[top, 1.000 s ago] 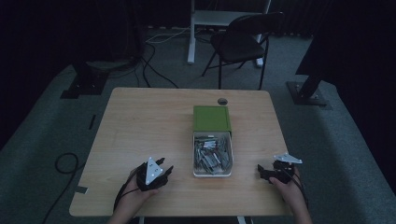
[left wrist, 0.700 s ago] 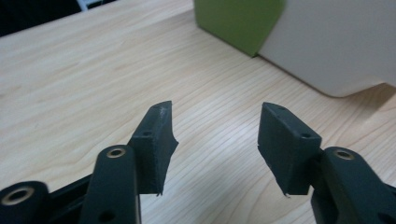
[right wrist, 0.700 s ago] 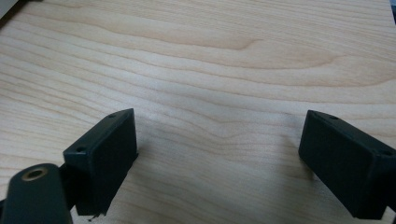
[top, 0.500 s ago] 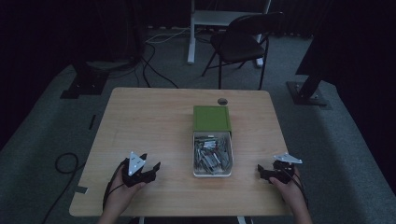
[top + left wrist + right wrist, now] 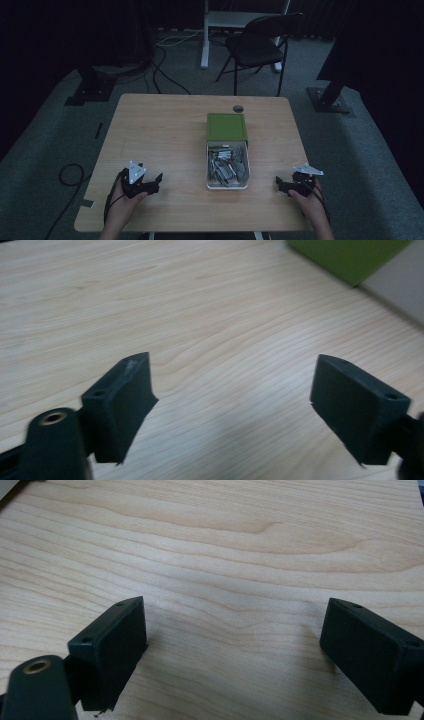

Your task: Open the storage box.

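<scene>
The box (image 5: 227, 165) sits mid-table, full of metal parts (image 5: 226, 166), its green lid (image 5: 226, 126) touching its far side. My left gripper (image 5: 148, 183) has slid left, away from it, jaws just opened wide on nothing. My right gripper (image 5: 283, 184) rests near right, also open and empty.

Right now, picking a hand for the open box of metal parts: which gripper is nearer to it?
Right. The right gripper sits slightly closer to the white box, off its right side; the left gripper sits farther off its left side. Both are open and empty.

Dim room, wooden table (image 5: 165, 135) on grey carpet (image 5: 45, 145).
Black folding chair (image 5: 260, 45) behind table, white stand leg (image 5: 205, 35) beside it; cables (image 5: 165, 65) on floor; dark stand bases (image 5: 330, 100) left and right; black backdrop.
</scene>
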The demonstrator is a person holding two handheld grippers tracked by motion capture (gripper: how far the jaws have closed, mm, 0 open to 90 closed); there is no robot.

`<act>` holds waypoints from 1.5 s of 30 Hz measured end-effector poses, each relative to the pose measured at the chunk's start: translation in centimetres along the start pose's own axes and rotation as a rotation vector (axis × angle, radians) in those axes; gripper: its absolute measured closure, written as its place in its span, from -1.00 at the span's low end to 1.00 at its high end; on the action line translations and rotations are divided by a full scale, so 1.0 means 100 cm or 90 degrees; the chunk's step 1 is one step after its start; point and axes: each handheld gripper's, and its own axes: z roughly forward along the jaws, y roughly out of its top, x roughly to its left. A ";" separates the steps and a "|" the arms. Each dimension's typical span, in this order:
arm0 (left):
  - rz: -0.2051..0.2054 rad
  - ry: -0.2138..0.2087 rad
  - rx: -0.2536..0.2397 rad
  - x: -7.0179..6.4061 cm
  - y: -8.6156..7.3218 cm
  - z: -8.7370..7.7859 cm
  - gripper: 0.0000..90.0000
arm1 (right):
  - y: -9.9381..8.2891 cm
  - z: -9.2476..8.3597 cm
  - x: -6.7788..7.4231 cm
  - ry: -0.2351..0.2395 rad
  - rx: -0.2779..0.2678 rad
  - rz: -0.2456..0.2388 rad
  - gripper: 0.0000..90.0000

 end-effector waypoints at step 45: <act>-0.137 0.101 0.105 0.050 -0.032 0.004 -0.78 | 0.000 0.001 0.000 -0.001 -0.001 0.001 -0.76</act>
